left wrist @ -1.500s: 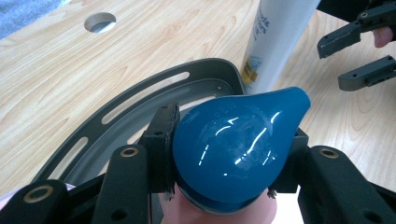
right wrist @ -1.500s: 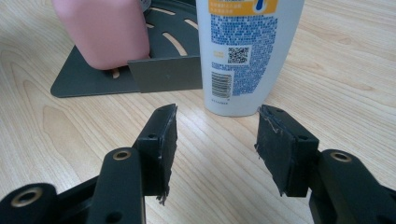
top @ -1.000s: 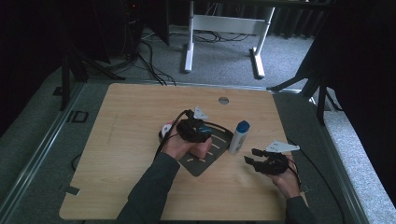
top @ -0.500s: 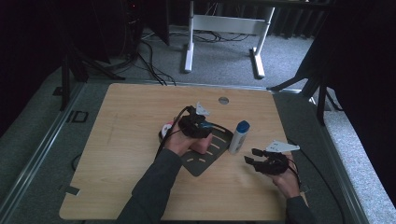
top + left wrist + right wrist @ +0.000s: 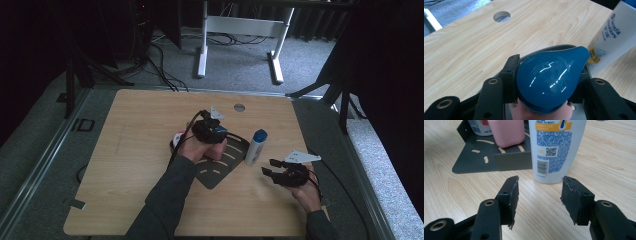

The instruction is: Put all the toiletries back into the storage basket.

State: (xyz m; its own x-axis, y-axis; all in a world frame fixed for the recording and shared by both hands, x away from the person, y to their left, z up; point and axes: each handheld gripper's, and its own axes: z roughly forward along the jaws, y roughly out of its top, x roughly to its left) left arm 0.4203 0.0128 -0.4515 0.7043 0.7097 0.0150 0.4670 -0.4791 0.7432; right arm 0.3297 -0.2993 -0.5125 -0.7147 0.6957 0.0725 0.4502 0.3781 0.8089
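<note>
Left gripper (image 5: 541,100) clamping the blue cap (image 5: 549,82) of a pink bottle (image 5: 506,132) standing on the dark slotted rack (image 5: 474,157).

Right gripper (image 5: 537,200), jaws apart and empty, is pointing at the upright white shampoo bottle (image 5: 554,147) just ahead, standing on the table (image 5: 140,130) beside the rack; the right hand is the nearer 1.

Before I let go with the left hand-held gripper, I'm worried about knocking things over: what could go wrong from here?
1. The left hand-held gripper clamps the pink bottle by its blue cap alone, so the bottle may tilt or tip on release.
2. The white shampoo bottle stands upright right beside the dark rack; pulling back could bump it over.
3. The right hand-held gripper waits open close to that bottle's base, so a small push could topple it.
</note>
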